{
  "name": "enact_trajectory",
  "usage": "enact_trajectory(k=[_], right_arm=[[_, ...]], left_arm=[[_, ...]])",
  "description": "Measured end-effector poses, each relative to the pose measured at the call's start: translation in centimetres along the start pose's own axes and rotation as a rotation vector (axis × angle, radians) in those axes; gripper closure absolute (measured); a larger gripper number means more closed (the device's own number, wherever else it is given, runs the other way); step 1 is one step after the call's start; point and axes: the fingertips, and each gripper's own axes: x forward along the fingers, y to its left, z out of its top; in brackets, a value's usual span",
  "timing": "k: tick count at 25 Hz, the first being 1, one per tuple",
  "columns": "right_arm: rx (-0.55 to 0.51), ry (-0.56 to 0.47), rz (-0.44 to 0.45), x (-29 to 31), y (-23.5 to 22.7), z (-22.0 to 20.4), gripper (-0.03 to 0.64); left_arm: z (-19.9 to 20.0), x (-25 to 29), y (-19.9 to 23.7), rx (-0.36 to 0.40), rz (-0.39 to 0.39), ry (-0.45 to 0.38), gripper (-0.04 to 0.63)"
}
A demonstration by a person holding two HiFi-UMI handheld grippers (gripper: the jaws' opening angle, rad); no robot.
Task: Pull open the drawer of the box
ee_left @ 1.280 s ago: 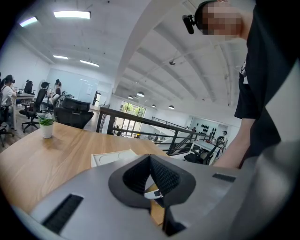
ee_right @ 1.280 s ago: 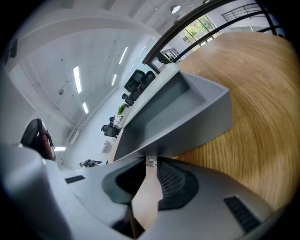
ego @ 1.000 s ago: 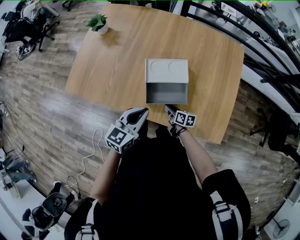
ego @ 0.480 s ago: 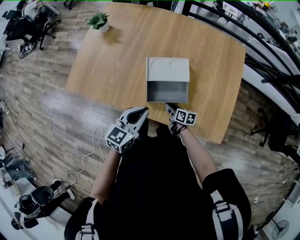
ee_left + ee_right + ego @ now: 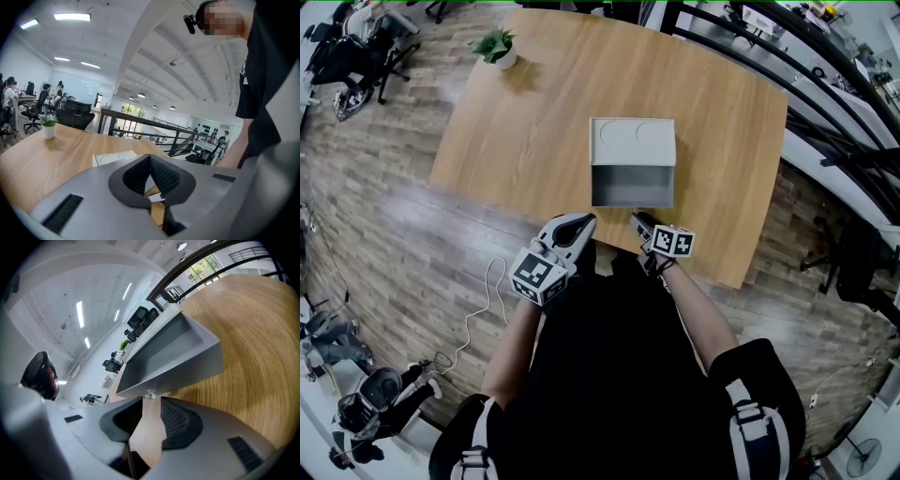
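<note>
A grey box (image 5: 633,142) stands in the middle of the wooden table (image 5: 534,112), and its drawer (image 5: 633,186) is pulled out toward me and looks empty. In the right gripper view the drawer (image 5: 173,352) fills the middle, with its small clear knob (image 5: 150,393) just ahead of the fingertips. My right gripper (image 5: 151,401) is opening, a gap shows between its pads, and nothing is pressed between them. From above, the right gripper (image 5: 637,221) sits just in front of the drawer. My left gripper (image 5: 581,223) is shut and empty at the table's near edge, left of the drawer.
A small potted plant (image 5: 497,45) stands at the table's far left corner. A black railing (image 5: 787,56) runs along the right. Office chairs (image 5: 356,56) and a white cable (image 5: 483,300) are on the wooden floor to the left.
The right gripper has eased slightly back from the drawer front. The drawer stays pulled out and the left gripper has not moved.
</note>
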Motion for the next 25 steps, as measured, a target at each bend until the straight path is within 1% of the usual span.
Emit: enact_trajectory(k=[5, 7, 9, 12, 15, 21, 25], right_arm=[[-0.06, -0.007, 0.012, -2.4, 0.1, 1.2, 0.492], [-0.092, -0.02, 0.011, -3.5, 0.1, 2.0, 0.518], [-0.119, -0.034, 0.014, -4.4, 0.2, 2.8, 0.567], [-0.186, -0.048, 0.028, -5.9, 0.8, 4.1, 0.588], [-0.316, -0.04, 0.033, -7.2, 2.3, 5.4, 0.592], [-0.65, -0.032, 0.023, -9.7, 5.3, 7.4, 0.592], [-0.814, -0.029, 0.02, -11.2, 6.7, 8.4, 0.592]], left_arm=[[0.2, 0.6, -0.2, 0.004, 0.001, -0.006, 0.573], [0.2, 0.7, -0.2, 0.005, 0.005, -0.008, 0.574], [0.1, 0.7, -0.1, 0.002, 0.011, -0.012, 0.573], [0.1, 0.9, -0.1, -0.012, 0.022, -0.016, 0.574], [0.0, 1.0, -0.1, -0.009, 0.029, -0.015, 0.574], [-0.2, 1.9, -0.3, -0.005, 0.048, -0.019, 0.574], [-0.1, 2.5, -0.5, -0.007, 0.062, -0.025, 0.573]])
